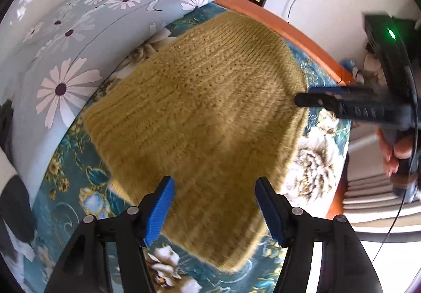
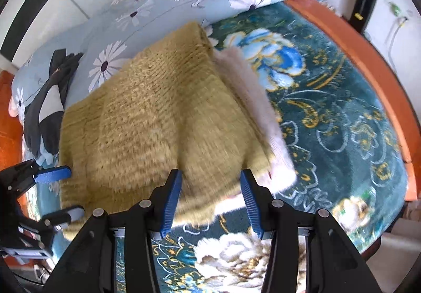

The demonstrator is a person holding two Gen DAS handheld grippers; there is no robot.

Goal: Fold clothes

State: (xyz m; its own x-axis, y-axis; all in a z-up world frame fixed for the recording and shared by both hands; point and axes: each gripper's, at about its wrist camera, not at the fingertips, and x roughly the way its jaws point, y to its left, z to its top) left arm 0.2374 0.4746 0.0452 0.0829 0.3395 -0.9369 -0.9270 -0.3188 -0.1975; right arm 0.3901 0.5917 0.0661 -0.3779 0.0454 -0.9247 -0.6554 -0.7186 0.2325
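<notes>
**Sweater folded on bed, both grippers above its near edge**

Sweater: an olive-yellow, ribbed, fuzzy knit sweater lies folded into a rough rectangle on the teal floral plush bed blanket. In the right wrist view it sits partly on top of a pale pink fluffy garment, whose edge shows along the sweater's right side. The far end of the sweater reaches toward a light blue daisy-print quilt bunched at the back of the bed.

Left gripper: jaws apart, blue pads clear of the knit, nothing pinched. It points steeply down over the near left part of the sweater's edge.

Right gripper: jaws apart at a moderate gap, also pointing steeply down. The near hem of the sweater lies between and just below the pads; contact is not evident, and blur makes it hard to rule out.

Key relation: the sweater's long axis runs away from both grippers, from near hem to the quilt. Each gripper is at the near short edge, left and right of centre, so neither is clearly nearer.

Judgement: the fold looks largely complete; the next move likely calls for either a final fold away along the long axis or for smoothing.
</notes>
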